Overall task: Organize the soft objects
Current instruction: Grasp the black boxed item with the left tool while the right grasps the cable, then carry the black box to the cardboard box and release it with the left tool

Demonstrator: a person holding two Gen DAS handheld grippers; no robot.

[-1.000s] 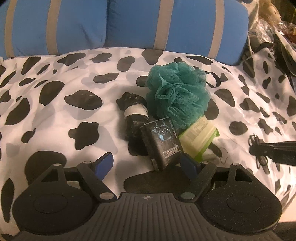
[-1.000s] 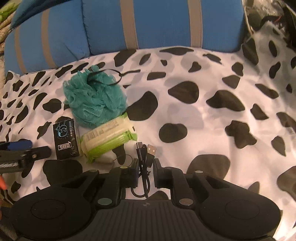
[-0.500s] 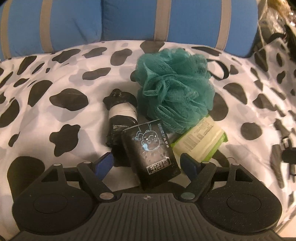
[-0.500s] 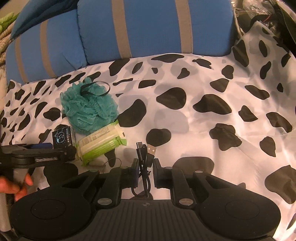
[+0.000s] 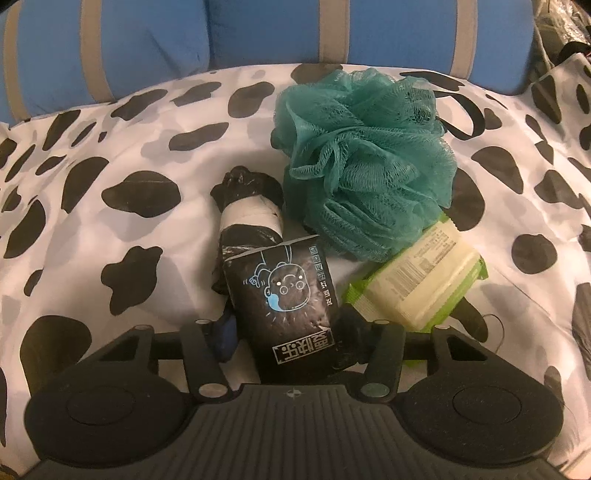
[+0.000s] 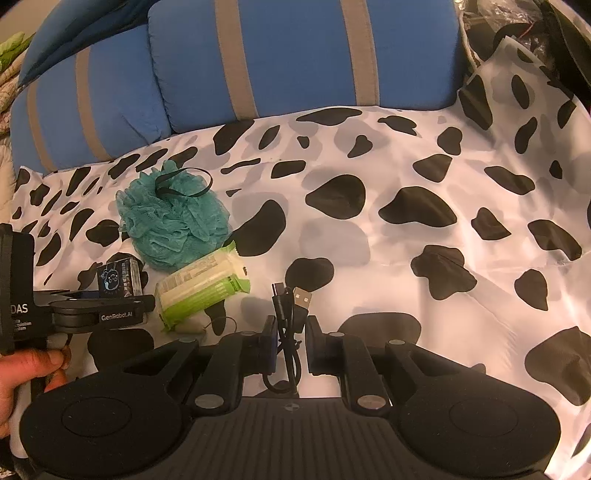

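In the left wrist view a black tissue pack (image 5: pixel 291 299) with a blue cartoon face sits between my left gripper's (image 5: pixel 286 332) fingers, which have closed onto its sides. Behind it lie a black roll with a white band (image 5: pixel 247 221), a teal mesh bath pouf (image 5: pixel 365 162) and a green wipes pack (image 5: pixel 417 280). In the right wrist view my right gripper (image 6: pixel 290 339) is shut on a black USB cable (image 6: pixel 290 314), held above the cow-print sheet (image 6: pixel 406 166). The pouf (image 6: pixel 173 218), wipes pack (image 6: pixel 201 288), tissue pack (image 6: pixel 116 280) and left gripper (image 6: pixel 99 314) show at left.
Blue cushions with grey stripes (image 6: pixel 295 55) line the back of the bed. Dark clutter (image 6: pixel 517 29) sits at the far right corner. A hand (image 6: pixel 22 373) holds the left gripper's handle.
My left gripper moved forward around the black tissue pack and its fingers closed in on it. My right gripper rose and pulled back with the cable.
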